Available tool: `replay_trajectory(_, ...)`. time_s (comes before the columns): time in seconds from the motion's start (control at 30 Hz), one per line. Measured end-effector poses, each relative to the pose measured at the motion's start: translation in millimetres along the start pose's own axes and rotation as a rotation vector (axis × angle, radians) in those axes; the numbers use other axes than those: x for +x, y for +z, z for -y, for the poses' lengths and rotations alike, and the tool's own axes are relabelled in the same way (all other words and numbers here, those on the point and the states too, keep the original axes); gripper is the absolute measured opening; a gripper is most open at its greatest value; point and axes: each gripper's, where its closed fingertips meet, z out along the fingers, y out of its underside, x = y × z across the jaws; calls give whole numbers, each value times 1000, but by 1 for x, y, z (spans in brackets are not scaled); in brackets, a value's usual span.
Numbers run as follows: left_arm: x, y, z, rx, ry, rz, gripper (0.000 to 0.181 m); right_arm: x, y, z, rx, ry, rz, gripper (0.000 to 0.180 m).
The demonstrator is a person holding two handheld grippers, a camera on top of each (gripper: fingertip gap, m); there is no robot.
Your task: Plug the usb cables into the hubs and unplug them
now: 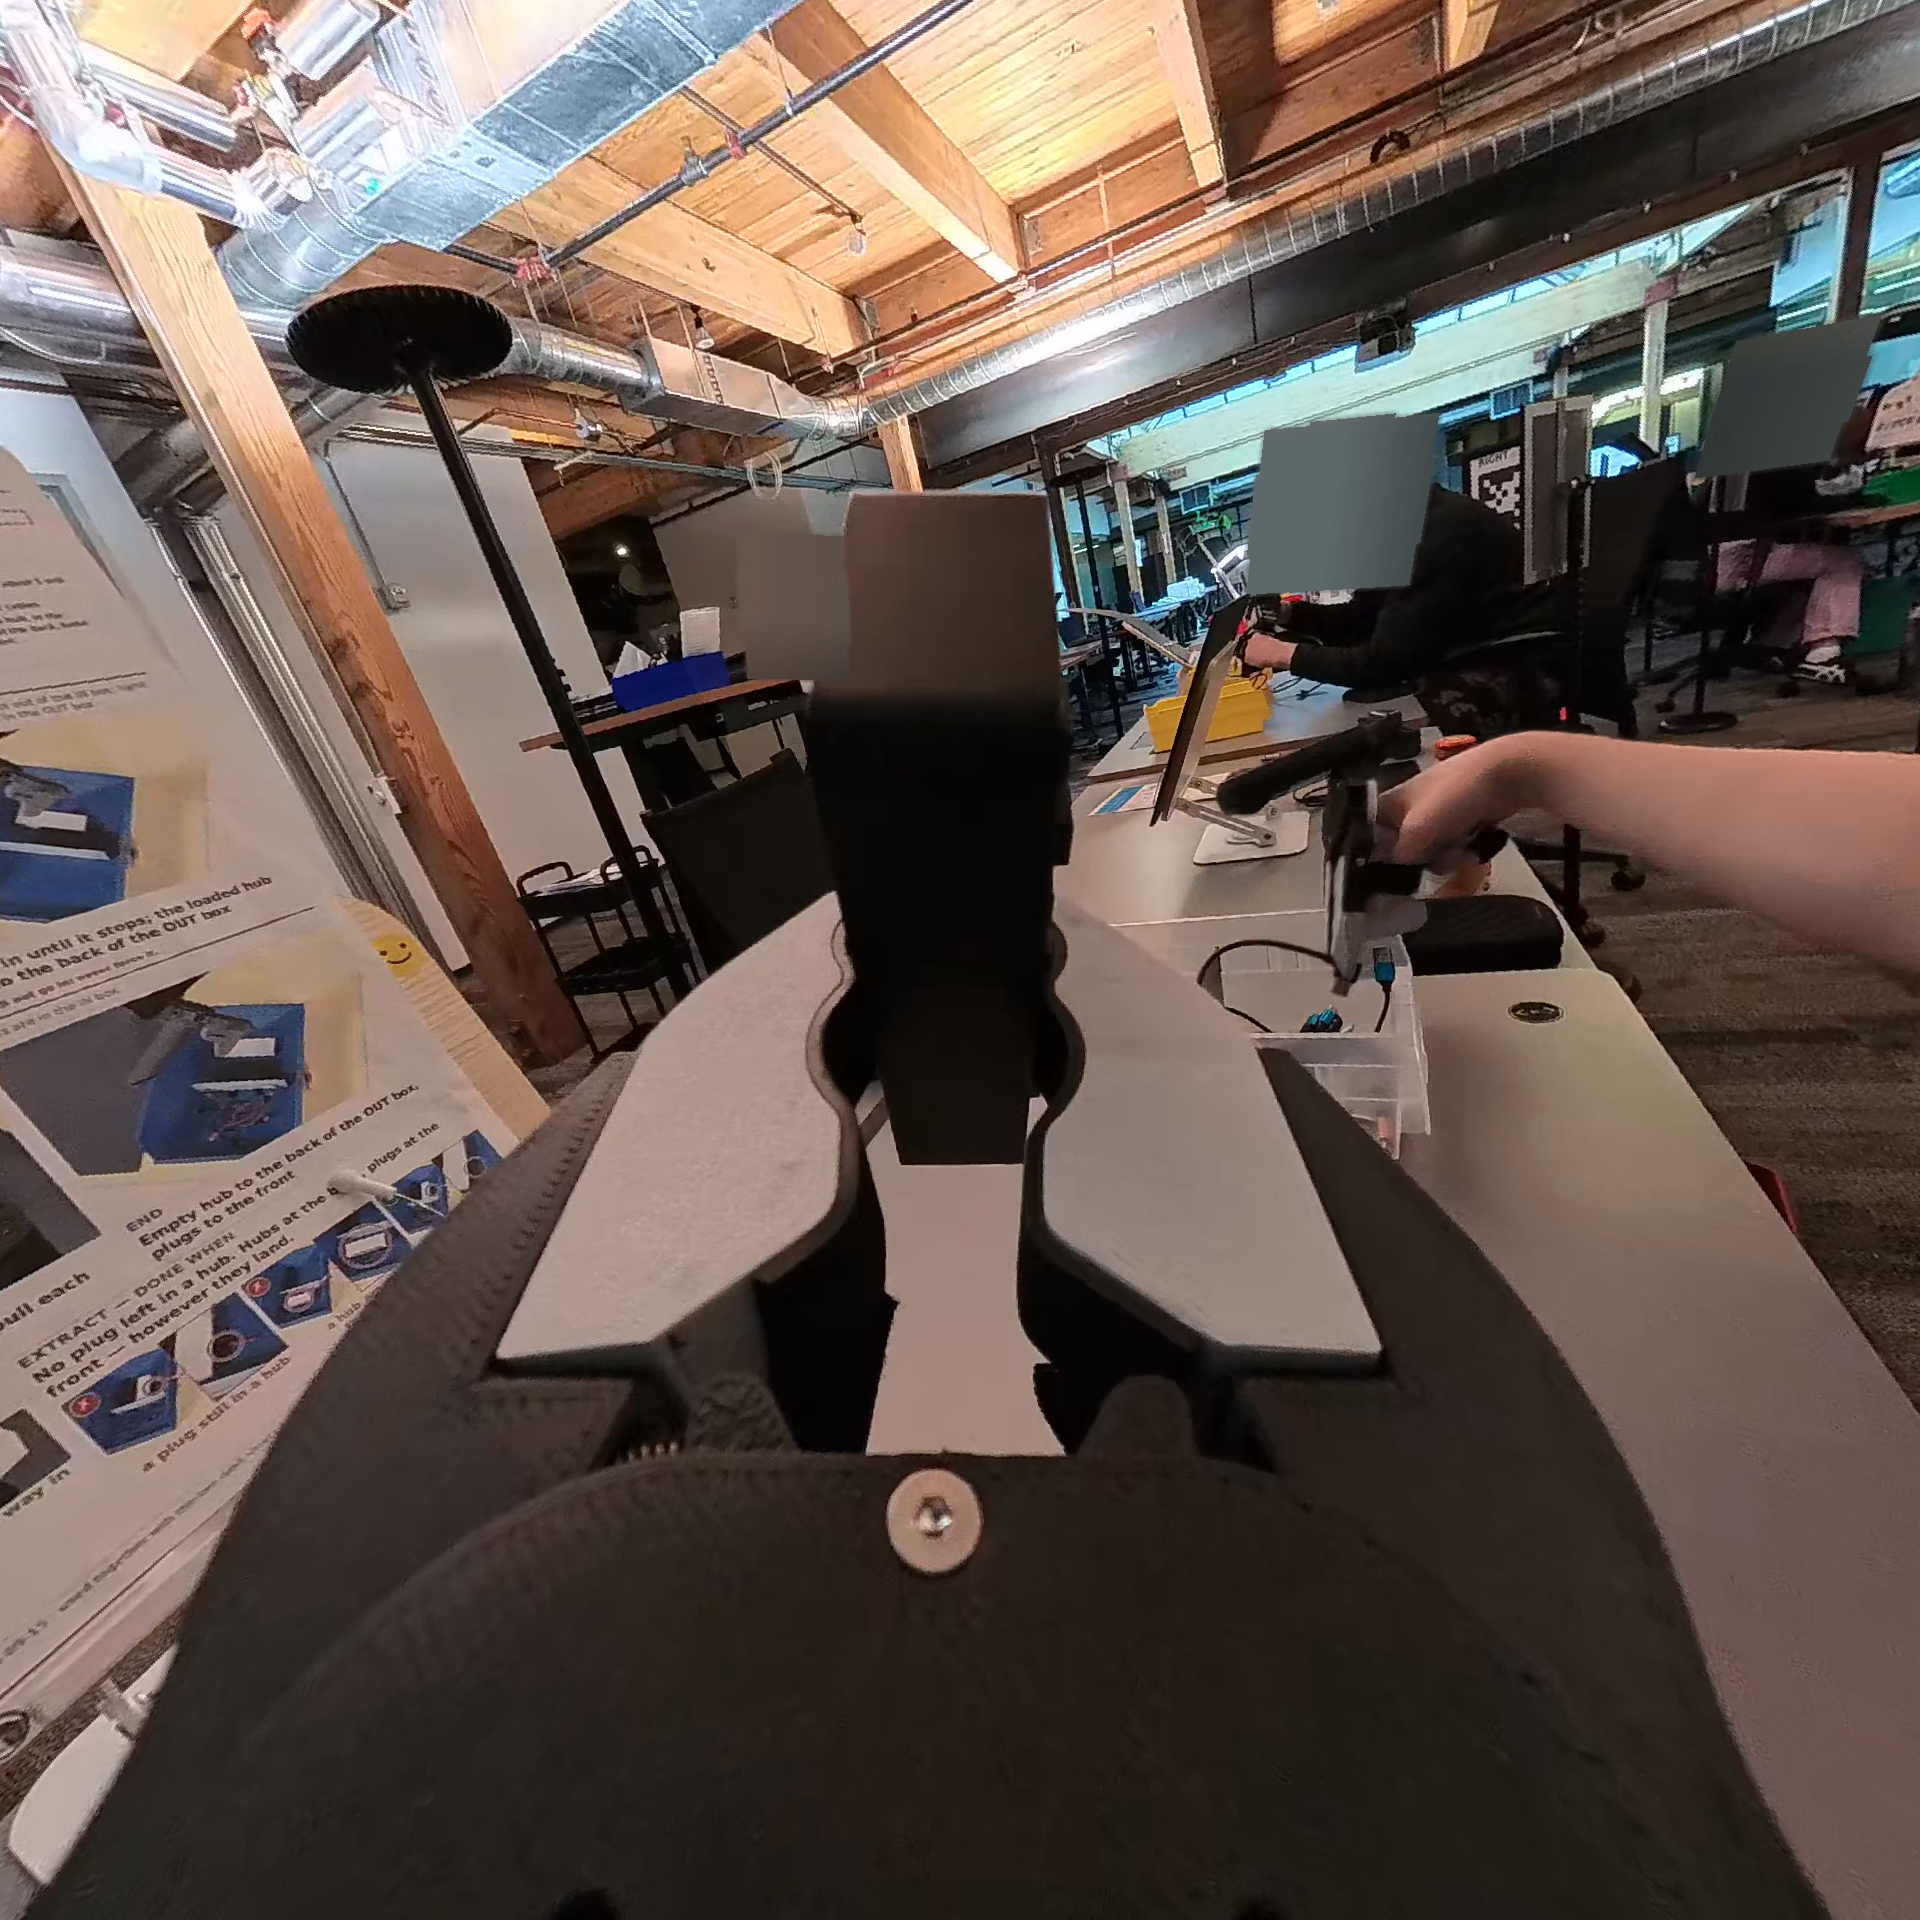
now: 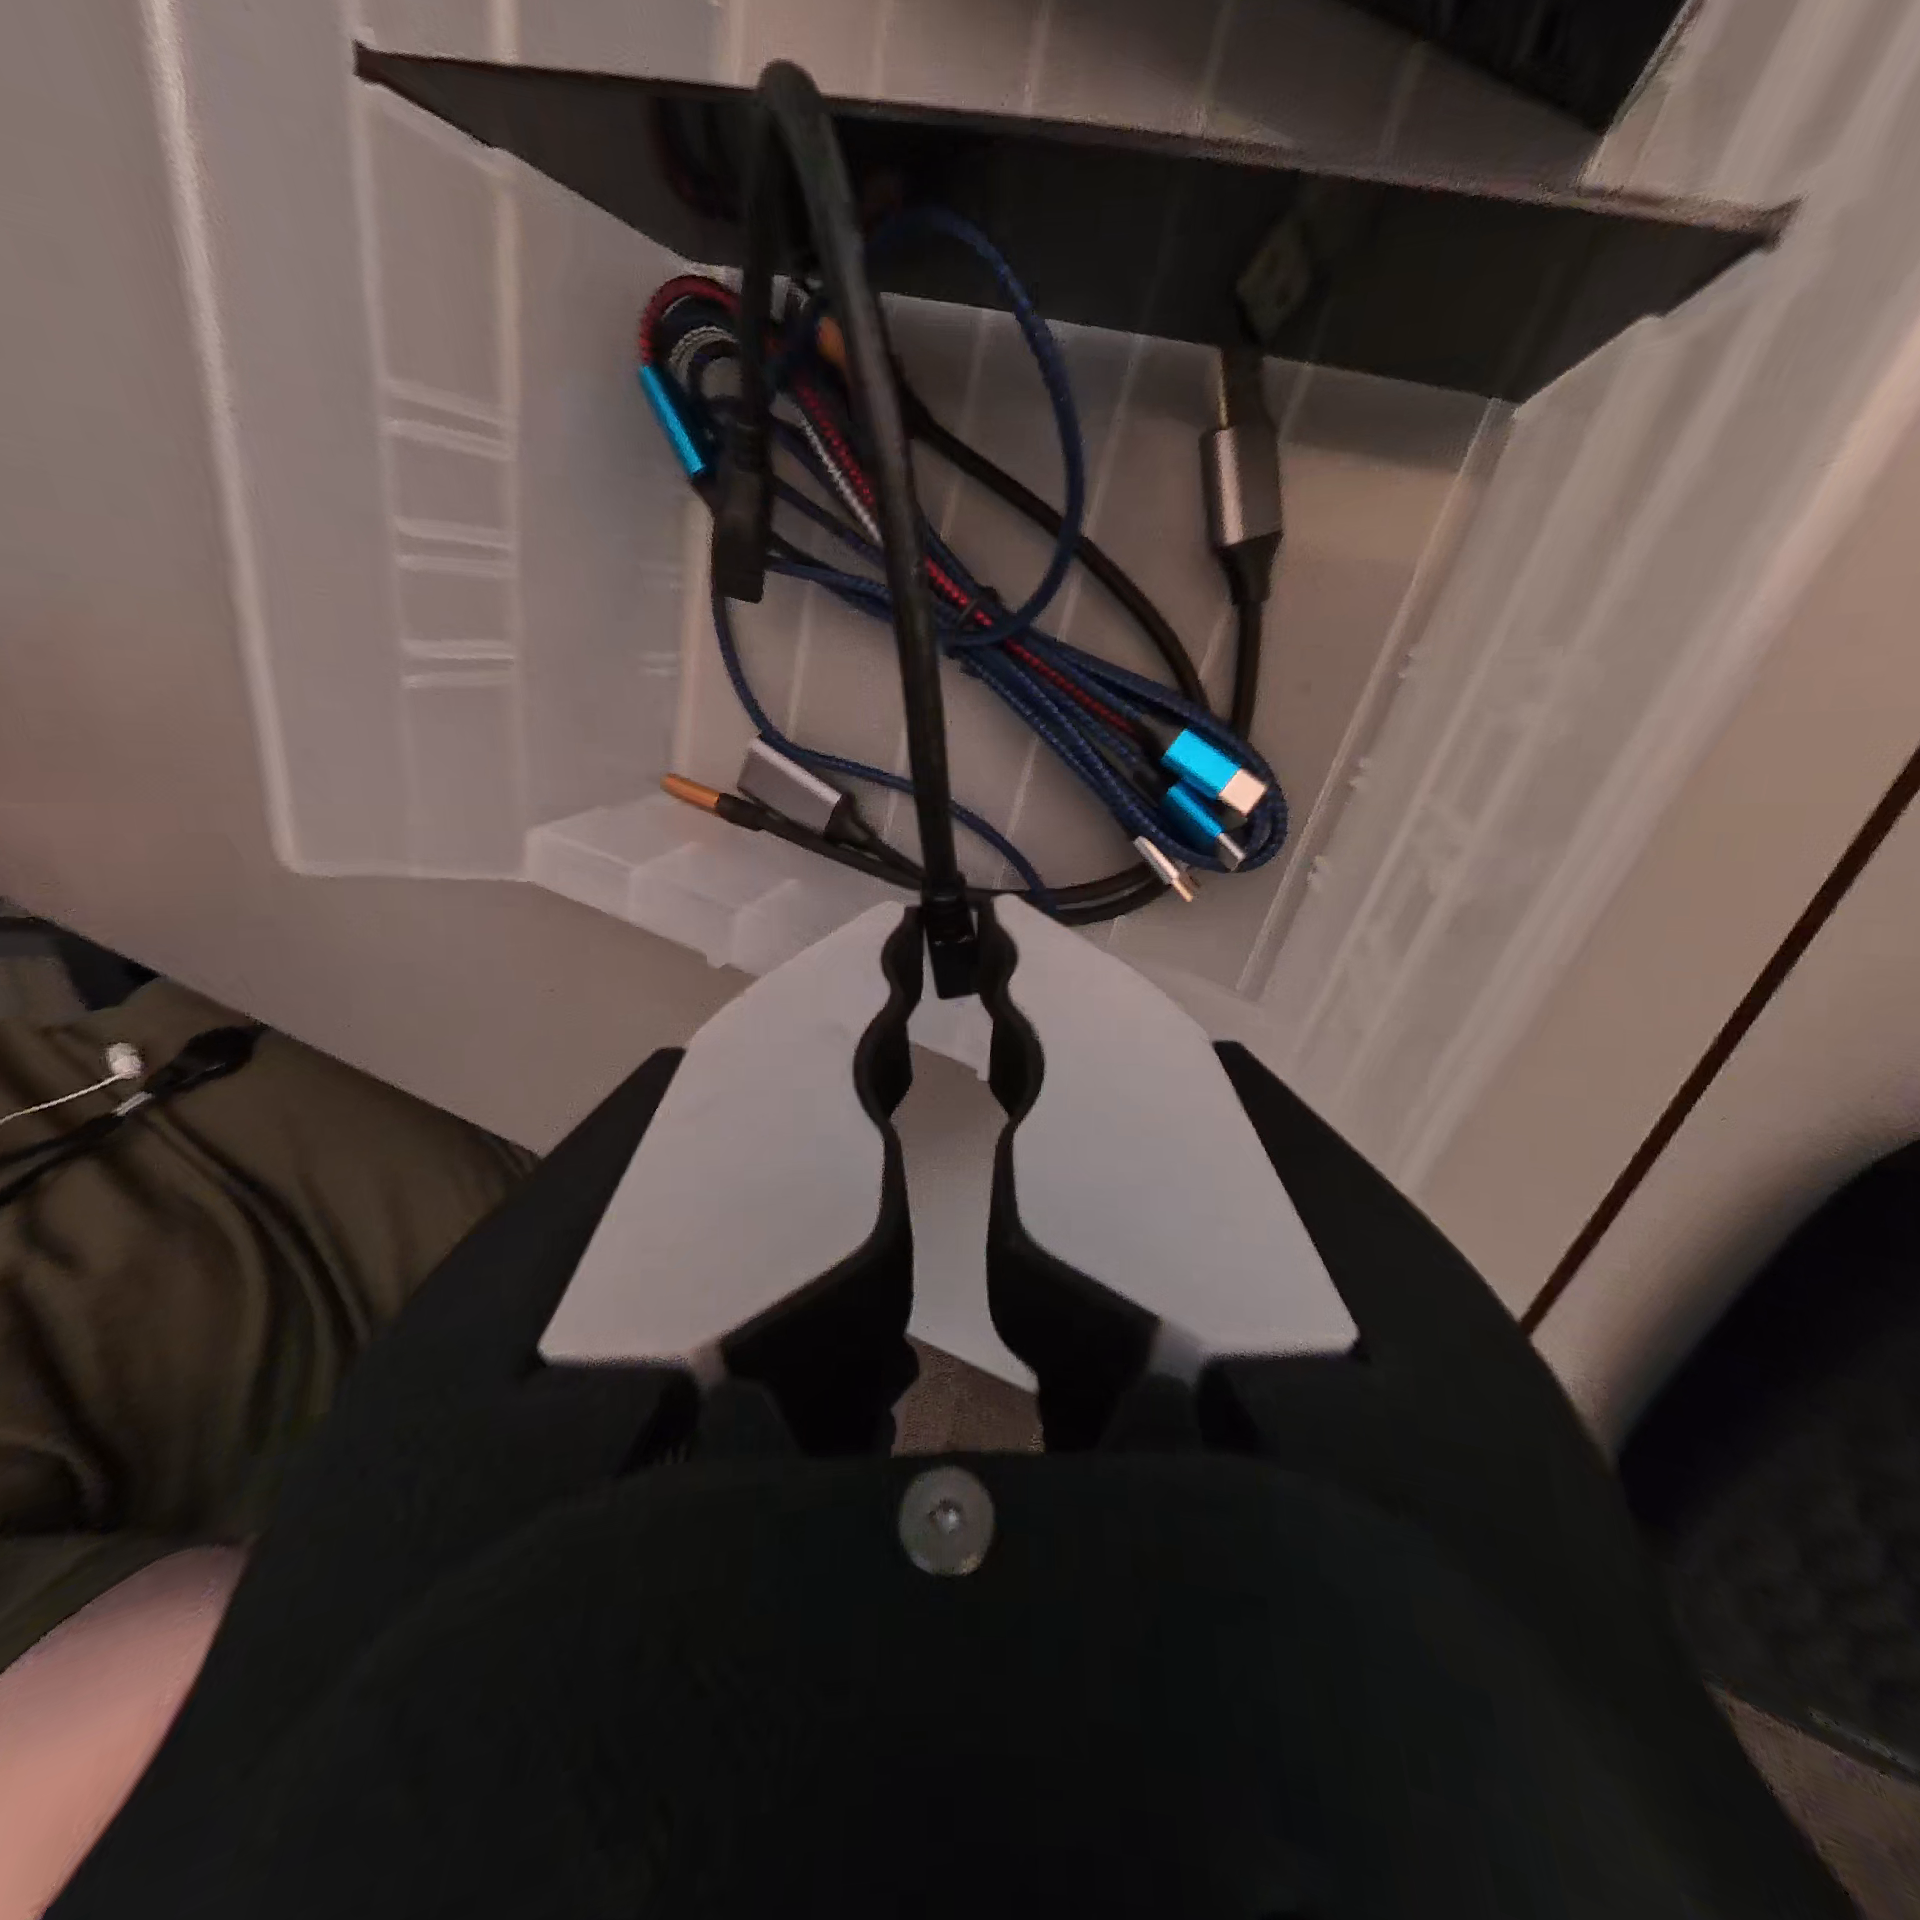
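Observation:
In the left wrist view my left gripper [image 1: 945, 966] is shut on a black hub [image 1: 935, 790] and holds it upright above the white table [image 1: 1558, 1195]. Farther right, my right gripper [image 1: 1351, 956] hangs tips-down over a clear plastic bin [image 1: 1361, 1060]. In the right wrist view my right gripper [image 2: 945, 940] is shut on the plug of a black cable [image 2: 883, 468], which arcs up over the bin [image 2: 436, 520]. Below lie several cables: blue braided ones with cyan plugs [image 2: 1205, 764] and grey-plugged ones [image 2: 1236, 488].
An instruction poster [image 1: 156, 1039] leans at the left beside a wooden post. A black floor lamp [image 1: 499, 582] stands behind. A black divider [image 2: 1039, 187] crosses the bin's far end. A black pad [image 1: 1486, 930] and a tablet stand [image 1: 1247, 831] sit beyond the bin. A person [image 1: 1455, 623] sits farther back.

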Motion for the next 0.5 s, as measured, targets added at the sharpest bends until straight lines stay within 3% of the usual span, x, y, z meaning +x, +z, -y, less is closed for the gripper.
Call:
replay_trajectory(0.23,0,-3,5,16,0,-4,26,12,10,11,32,-42,-95,15)
replay_trajectory(0.5,-9,-15,12,51,-27,13,26,16,-4,20,106,-62,-148,27)
